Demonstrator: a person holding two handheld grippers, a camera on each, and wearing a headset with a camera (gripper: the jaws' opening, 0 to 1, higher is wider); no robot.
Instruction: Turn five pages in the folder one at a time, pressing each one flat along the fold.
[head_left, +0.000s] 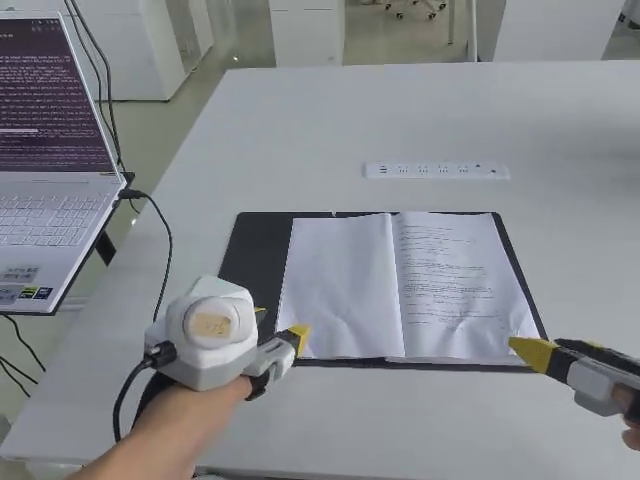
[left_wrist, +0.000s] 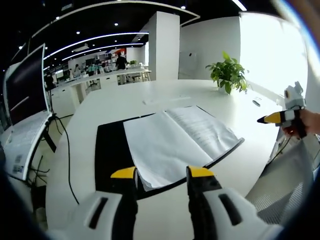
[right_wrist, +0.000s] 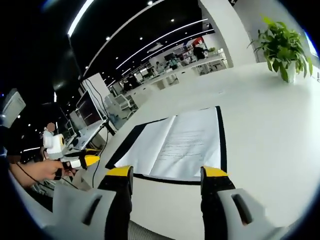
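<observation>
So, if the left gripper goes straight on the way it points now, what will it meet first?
Probably the left gripper would first meet the near edge of the open folder, at the corner of its left page, just ahead between the open jaws.

Folder (right_wrist: 185, 137) laid open by the table (right_wrist: 260, 115) edge, right gripper (right_wrist: 166, 172) held just short, jaws spread, left gripper (right_wrist: 89, 160) raised off the left edge

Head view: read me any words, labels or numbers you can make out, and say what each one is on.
No text here is legible enough to quote.
Right-hand page of the folder: printed lines, too small to read.
Laptop screen: light text on dark, too blurred to read.
Laptop stickers: too small to read.
Power strip: markings too small to read.
</observation>
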